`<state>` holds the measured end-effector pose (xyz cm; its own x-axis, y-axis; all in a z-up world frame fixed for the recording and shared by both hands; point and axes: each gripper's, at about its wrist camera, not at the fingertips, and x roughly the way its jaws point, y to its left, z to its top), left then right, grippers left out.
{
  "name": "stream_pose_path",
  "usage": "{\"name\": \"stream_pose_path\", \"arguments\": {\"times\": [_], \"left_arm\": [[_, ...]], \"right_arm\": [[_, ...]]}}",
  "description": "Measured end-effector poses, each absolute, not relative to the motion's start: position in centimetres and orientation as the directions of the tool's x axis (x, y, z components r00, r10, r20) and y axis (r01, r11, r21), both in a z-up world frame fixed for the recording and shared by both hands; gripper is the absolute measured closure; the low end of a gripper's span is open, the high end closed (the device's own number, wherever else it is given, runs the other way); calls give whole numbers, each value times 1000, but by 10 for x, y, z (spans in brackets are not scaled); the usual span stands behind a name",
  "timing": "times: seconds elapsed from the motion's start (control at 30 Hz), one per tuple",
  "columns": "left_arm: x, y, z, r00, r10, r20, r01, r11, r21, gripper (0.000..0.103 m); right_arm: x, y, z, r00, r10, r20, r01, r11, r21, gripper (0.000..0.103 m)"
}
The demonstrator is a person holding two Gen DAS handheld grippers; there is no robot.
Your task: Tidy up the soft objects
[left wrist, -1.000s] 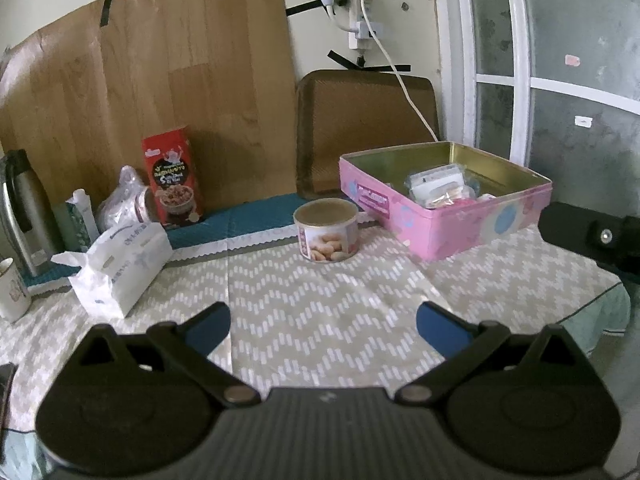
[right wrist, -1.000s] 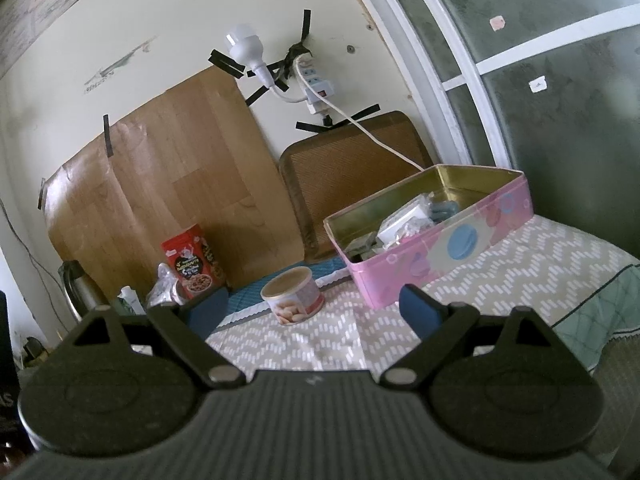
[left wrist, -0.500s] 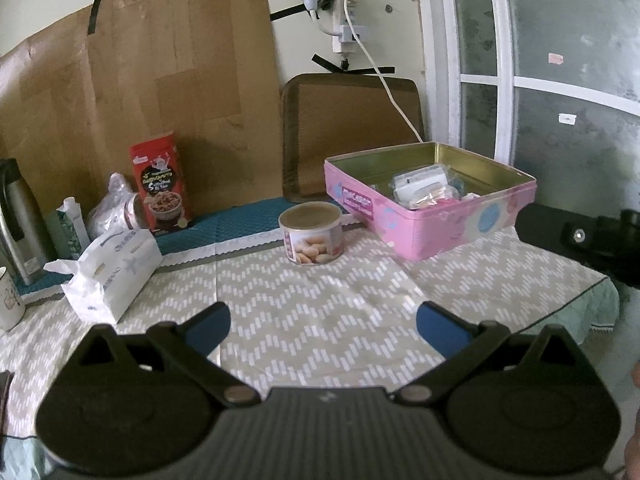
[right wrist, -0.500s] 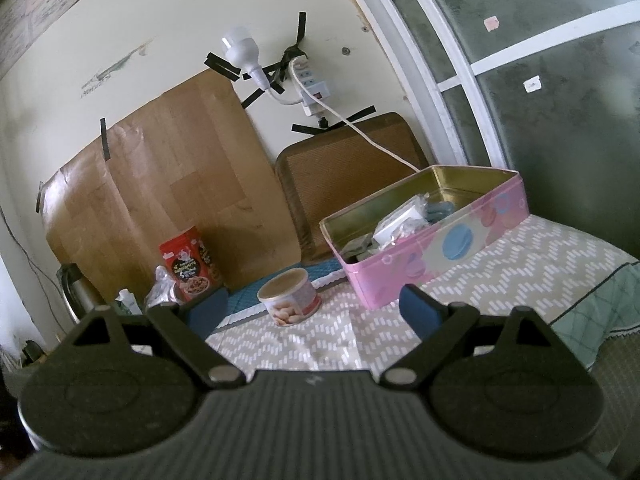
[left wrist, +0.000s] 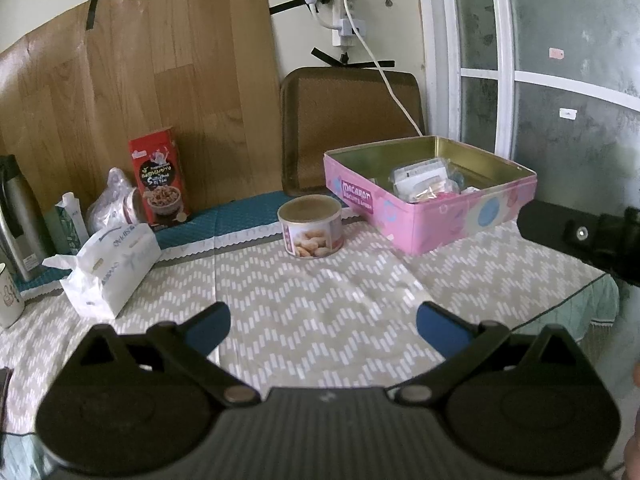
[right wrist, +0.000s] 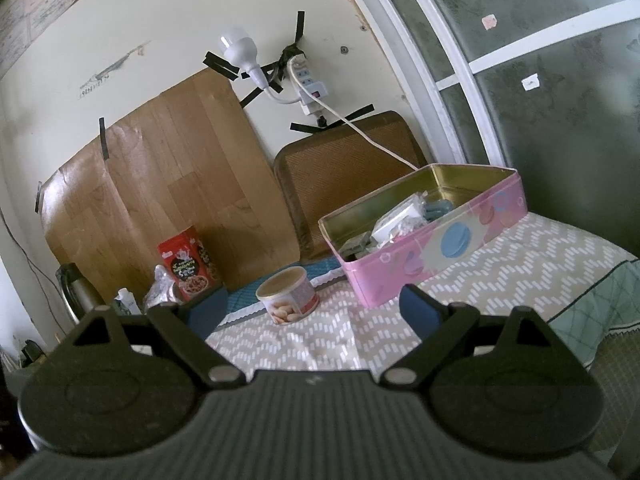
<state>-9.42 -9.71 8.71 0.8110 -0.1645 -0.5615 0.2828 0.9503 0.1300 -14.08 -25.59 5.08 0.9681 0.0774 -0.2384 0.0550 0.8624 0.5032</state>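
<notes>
From the left wrist view, the left gripper (left wrist: 323, 326) hangs above the tabletop (left wrist: 320, 300) with its blue-tipped fingers (left wrist: 208, 326) spread wide and nothing between them. Ahead, an open pink tin (left wrist: 428, 204) sits toward the right edge, holding soft packets (left wrist: 424, 180) in a loose pile. Just left of it stands a round nut can (left wrist: 311, 226). A white tissue pack (left wrist: 110, 268) lies at the left, and a red snack box (left wrist: 159, 182) stands behind it against the wooden board (left wrist: 140, 100). A black part of the right gripper (left wrist: 580, 236) shows at the right edge.

From the right wrist view, the right gripper (right wrist: 310, 310) is likewise spread and empty, hanging over the tabletop. The pink tin lies ahead to the right; its contents look like wrapped packets, though they are too small to tell for certain. The nut can stands between the fingertips in this view, farther off.
</notes>
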Motion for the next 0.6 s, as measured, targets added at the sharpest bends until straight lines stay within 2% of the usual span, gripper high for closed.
{"name": "stream_pose_path", "arguments": {"times": [0.6], "left_arm": [[-91, -97, 88, 796, -157, -584, 278, 953, 122, 0]], "right_arm": [[-141, -253, 50, 968, 73, -241, 60, 863, 502, 8]]}}
